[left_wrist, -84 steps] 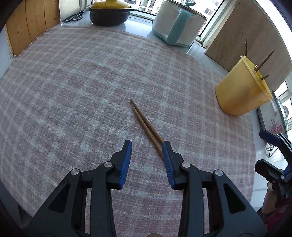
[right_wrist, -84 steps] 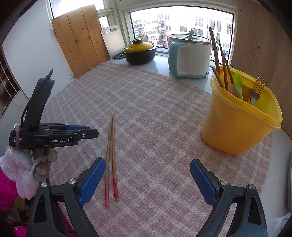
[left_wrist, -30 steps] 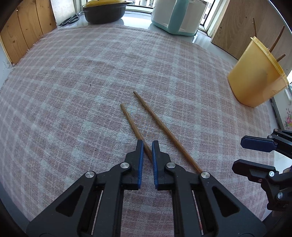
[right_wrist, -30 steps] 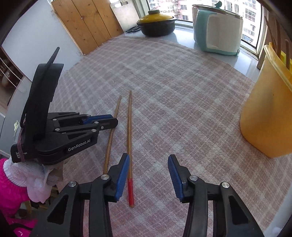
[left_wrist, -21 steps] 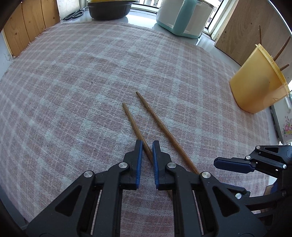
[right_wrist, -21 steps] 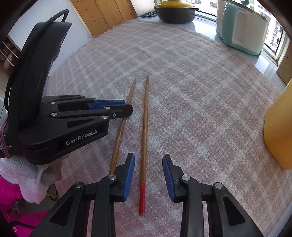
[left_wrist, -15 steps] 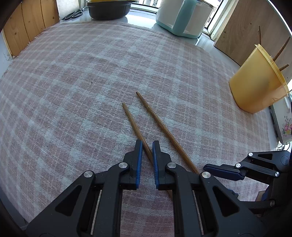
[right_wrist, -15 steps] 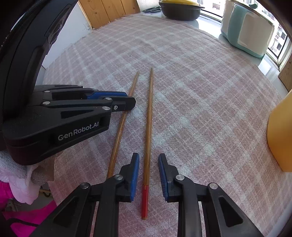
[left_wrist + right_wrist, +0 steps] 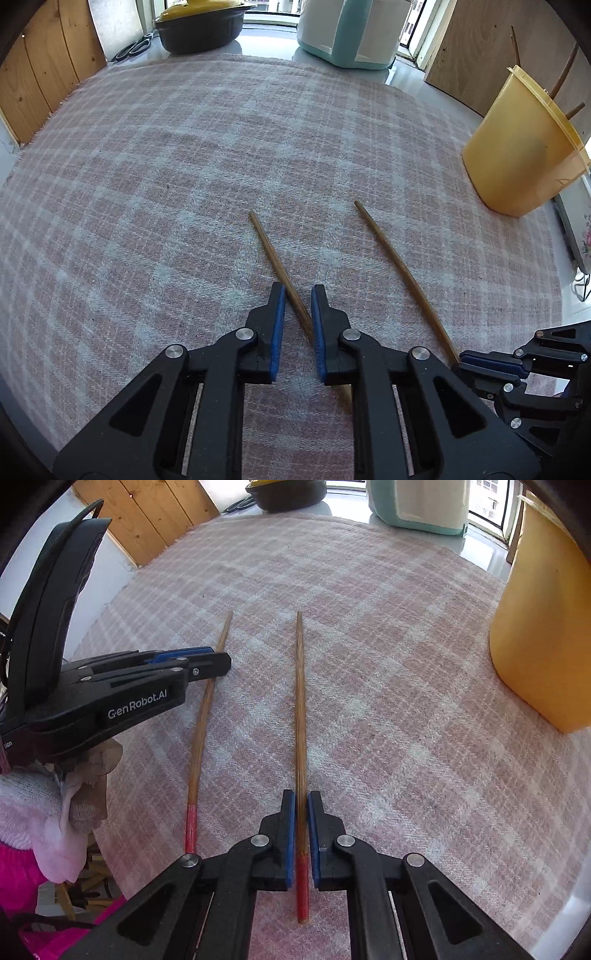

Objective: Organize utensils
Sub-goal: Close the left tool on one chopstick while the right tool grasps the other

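Lying on the pink plaid cloth (image 9: 155,192), the two chopsticks now sit farther apart than half a second ago, when their tips nearly met. The left chopstick (image 9: 202,723) runs between the blue pads of the left gripper (image 9: 297,295), whose jaws are pinched on its shaft as before. The right chopstick (image 9: 300,716) has swung off to the right, and the right gripper (image 9: 299,801), a moment ago narrowly parted around it, is now clamped on it just above the red-painted end. Both sticks point away toward the window side, red ends nearest the person. Whether either is lifted clear of the cloth cannot be told. The yellow utensil bin (image 9: 517,158) stands on the cloth's far right, well apart from both sticks, with wooden handles poking out. Behind it all, a dark pot (image 9: 199,29) with a yellow lid and a teal-and-white cooker (image 9: 347,33) stand on the sill.
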A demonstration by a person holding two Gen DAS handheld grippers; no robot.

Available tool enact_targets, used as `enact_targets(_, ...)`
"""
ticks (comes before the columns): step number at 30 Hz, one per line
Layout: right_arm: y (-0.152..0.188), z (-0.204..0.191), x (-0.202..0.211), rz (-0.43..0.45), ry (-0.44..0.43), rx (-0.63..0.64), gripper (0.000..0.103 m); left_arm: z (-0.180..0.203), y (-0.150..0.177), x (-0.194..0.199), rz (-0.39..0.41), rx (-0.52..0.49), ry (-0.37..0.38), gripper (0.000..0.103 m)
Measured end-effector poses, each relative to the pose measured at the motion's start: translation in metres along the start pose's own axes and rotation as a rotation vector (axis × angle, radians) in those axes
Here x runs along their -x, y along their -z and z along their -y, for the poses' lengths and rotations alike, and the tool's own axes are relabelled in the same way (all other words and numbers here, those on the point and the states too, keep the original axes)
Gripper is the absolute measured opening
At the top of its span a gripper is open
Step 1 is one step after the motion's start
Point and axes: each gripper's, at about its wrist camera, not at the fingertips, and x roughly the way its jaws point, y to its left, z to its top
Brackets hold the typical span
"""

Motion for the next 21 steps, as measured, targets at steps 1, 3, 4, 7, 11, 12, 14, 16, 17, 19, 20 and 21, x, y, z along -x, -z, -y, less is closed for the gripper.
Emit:
enact_targets(1, 0.0, 0.0, 0.001, -0.005, -0.011, 0.008, 0.006, -0.001, -0.001, 0.0, -0.003, -0.004, 0.009, 0.01)
enact_targets(3, -0.003, 0.003, 0.004, 0.013, -0.017, 0.014, 0.024, -0.004, -0.003, -0.001, -0.013, -0.009, 0.024, 0.009)
enact_targets(4, -0.007, 0.003, 0.007, 0.029, -0.015, 0.014, 0.026, -0.005, -0.004, -0.001, -0.017, -0.009, 0.03, 0.008)
enact_targets(7, -0.024, 0.003, 0.008, 0.051, -0.022, 0.023, 0.026, -0.009, -0.004, 0.0, -0.022, -0.017, 0.03, 0.005)
enact_targets(11, -0.046, -0.002, -0.002, 0.04, 0.001, 0.054, 0.025, -0.015, -0.001, 0.004, -0.031, -0.037, 0.026, 0.005)
enact_targets(12, -0.051, -0.004, -0.006, 0.03, 0.007, 0.066, 0.025, -0.017, 0.0, 0.005, -0.032, -0.036, 0.022, 0.005)
enact_targets(14, -0.056, -0.007, -0.014, 0.009, 0.027, 0.082, 0.024, -0.02, -0.001, 0.004, -0.039, -0.029, 0.023, 0.005)
enact_targets(16, -0.063, -0.009, -0.02, -0.014, 0.045, 0.097, 0.023, -0.022, -0.003, 0.002, -0.048, -0.005, 0.025, 0.007)
enact_targets(17, -0.066, -0.012, -0.021, -0.012, 0.057, 0.112, 0.022, -0.022, -0.004, 0.0, -0.053, 0.002, 0.032, 0.008)
enact_targets(19, -0.071, -0.018, -0.025, -0.03, 0.091, 0.141, 0.018, -0.02, -0.006, 0.0, -0.055, -0.006, 0.04, 0.015)
enact_targets(20, -0.072, -0.02, -0.026, -0.034, 0.109, 0.157, 0.012, -0.018, -0.005, -0.001, -0.051, -0.022, 0.031, 0.015)
enact_targets(21, -0.072, -0.022, -0.027, -0.036, 0.127, 0.174, 0.006, -0.015, -0.005, -0.001, -0.047, -0.038, 0.023, 0.015)
